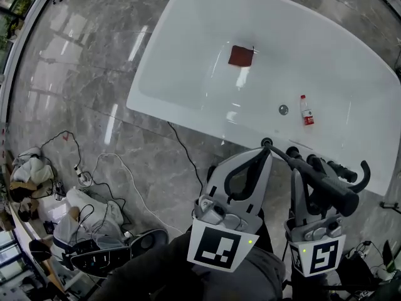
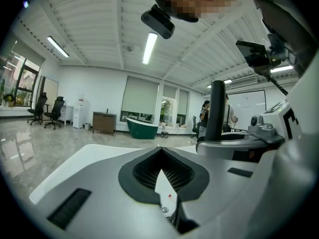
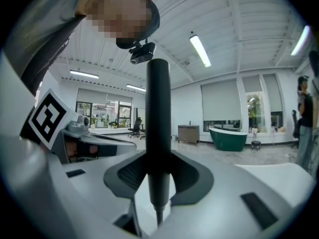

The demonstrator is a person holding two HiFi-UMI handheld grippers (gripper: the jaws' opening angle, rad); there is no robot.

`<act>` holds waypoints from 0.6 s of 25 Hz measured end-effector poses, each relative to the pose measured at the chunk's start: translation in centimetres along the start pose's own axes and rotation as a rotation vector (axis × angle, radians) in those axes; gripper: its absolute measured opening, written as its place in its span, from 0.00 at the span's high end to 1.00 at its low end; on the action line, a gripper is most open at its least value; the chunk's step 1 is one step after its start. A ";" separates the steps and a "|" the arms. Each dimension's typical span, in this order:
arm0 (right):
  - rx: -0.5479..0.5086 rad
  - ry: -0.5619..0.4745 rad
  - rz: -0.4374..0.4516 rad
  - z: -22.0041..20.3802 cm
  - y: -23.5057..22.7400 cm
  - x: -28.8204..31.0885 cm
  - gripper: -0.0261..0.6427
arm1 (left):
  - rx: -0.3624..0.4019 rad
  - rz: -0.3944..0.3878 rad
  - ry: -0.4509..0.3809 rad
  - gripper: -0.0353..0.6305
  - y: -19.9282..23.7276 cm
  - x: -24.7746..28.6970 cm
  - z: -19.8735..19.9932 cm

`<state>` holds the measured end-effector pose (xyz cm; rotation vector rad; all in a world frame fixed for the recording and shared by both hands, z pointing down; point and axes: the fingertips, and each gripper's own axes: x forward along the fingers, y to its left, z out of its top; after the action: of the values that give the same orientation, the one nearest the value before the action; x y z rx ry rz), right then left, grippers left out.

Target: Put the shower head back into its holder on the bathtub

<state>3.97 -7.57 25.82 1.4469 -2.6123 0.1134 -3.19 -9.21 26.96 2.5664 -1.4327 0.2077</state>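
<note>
We are pinching the black shower head (image 3: 158,98) by its handle in the right hand-held gripper (image 3: 158,158), whose pads are clamped on either side of the stem so that it stands across the jaws. In the head view it is lying slantwise over this gripper, just above the near edge of the white bathtub (image 1: 188,49). The left hand-held gripper (image 1: 262,152) is pressed together with nothing between its pads, and we are holding it just beside the right one with its tips over the same edge. Just past both tips, a row of black fittings (image 1: 313,162) is standing on the rim; we are taking the holder to be among them, though we cannot tell which one it is. Farther out in the basin, a small bottle (image 1: 306,110) is lying near the drain (image 1: 283,110), and a red square thing (image 1: 241,56) is resting well apart from them. We are judging this to be the carrying step, with the shower head gripped but not yet seated. The next move calls for lining the handle up with the holder's opening, lowering it in without knocking the neighbouring fittings, and loosening the grip only once it is sitting firmly.
</note>
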 end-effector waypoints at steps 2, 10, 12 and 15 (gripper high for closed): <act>0.011 0.008 0.002 -0.6 0.1 0.1 0.75 | -0.001 -0.001 0.006 0.94 0.2 0.2 -0.4; 0.036 0.033 -0.001 -2.7 -0.1 0.7 0.75 | -0.021 -0.011 0.038 0.94 0.8 0.6 -2.4; 0.041 0.039 -0.002 -3.1 -0.1 0.9 0.75 | -0.028 -0.014 0.038 0.94 0.9 0.8 -2.7; 0.040 0.046 -0.006 -3.7 -0.1 1.2 0.75 | -0.032 -0.010 0.041 0.94 1.2 1.2 -3.1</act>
<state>3.84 -8.09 29.70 1.4466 -2.5832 0.1966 -3.66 -10.02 30.39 2.5285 -1.3972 0.2334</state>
